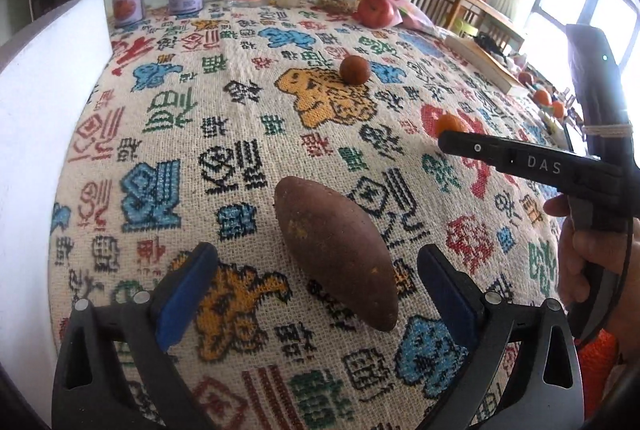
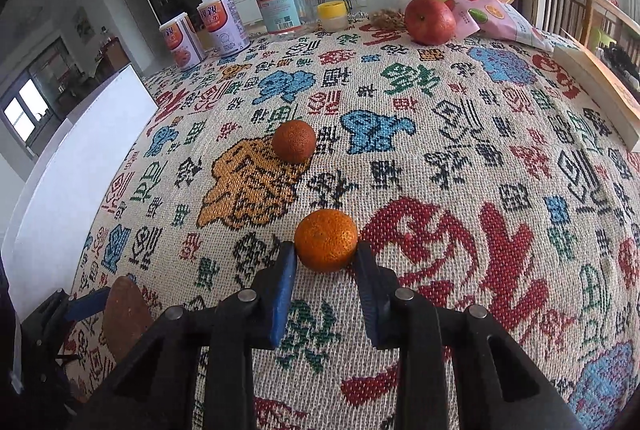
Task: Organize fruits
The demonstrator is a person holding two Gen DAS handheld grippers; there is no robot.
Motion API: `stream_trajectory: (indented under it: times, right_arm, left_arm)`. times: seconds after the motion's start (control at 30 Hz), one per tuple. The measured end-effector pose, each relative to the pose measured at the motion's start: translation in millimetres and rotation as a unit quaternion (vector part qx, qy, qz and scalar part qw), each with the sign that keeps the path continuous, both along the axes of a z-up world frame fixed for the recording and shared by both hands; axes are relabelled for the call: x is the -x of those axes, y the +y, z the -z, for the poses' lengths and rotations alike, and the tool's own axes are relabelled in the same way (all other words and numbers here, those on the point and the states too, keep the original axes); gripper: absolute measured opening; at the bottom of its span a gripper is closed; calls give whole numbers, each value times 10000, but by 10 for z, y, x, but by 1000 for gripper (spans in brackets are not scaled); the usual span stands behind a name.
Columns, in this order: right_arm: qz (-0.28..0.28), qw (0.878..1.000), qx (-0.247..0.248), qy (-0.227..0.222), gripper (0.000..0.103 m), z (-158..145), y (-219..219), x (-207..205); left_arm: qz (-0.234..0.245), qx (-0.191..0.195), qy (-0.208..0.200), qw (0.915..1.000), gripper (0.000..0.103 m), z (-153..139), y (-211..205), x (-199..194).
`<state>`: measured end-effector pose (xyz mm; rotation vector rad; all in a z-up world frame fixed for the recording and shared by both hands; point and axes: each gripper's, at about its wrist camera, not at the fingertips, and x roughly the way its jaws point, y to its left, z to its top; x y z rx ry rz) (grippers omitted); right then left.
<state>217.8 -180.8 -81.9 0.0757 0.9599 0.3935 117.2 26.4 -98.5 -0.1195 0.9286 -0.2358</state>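
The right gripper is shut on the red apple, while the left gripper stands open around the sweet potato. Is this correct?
Not fully. The right gripper is shut on the small orange, as the right wrist view shows; the red apple sits far back. The left gripper is indeed open around the sweet potato.

Two mandarins (image 2: 325, 240) (image 2: 294, 141), one apple (image 2: 430, 20), one sweet potato (image 1: 335, 254).

We see bright daylight flaring from the window (image 1: 576, 2); away from it, frames stay sharp, with edges bowed and vignetted.

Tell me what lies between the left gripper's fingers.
The sweet potato lies between the open left gripper's fingers, untouched on the tablecloth; the left wrist view shows it.
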Motion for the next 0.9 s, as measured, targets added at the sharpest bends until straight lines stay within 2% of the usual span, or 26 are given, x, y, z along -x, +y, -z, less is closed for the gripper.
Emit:
stream_trajectory:
  times: [0.13, 0.17, 0.2, 0.23, 0.3, 0.37, 0.57, 0.73, 0.9]
  right_arm:
    - [188, 9996, -128, -157, 30, -68, -260, 476]
    - [253, 9993, -182, -202, 30, -75, -312, 564]
    - [324, 9989, -207, -250, 30, -80, -352, 632]
    - [378, 9987, -217, -283, 30, -81, -384, 685]
    - [413, 9984, -244, -286, 30, -65, -413, 756]
    - [406, 9986, -237, -241, 30, -40, -415, 811]
    - [180, 9986, -370, -339, 30, -164, -341, 986]
    - [71, 9990, -427, -99, 30, -143, -272, 1050]
    - [-250, 9975, -649, -98, 30, -387, -52, 1177]
  left_arm:
    - [-159, -47, 143, 9998, 99, -26, -51, -99]
    - [-234, -61, 227, 9994, 94, -14, -53, -124]
    - [-297, -105, 276, 9991, 82, 2, -55, -140]
    - [-372, -251, 202, 9988, 76, -7, -62, -136]
    - [-244, -58, 146, 9996, 53, -22, -41, -129]
    - [-239, -47, 158, 9996, 52, -42, -24, -113]
    - [26, 353, -98, 9993, 51, -249, 74, 119]
    - [94, 1011, -147, 9947, 51, -567, 259, 401]
    - [-15, 1784, -356, 9833, 51, -1128, 643, 798]
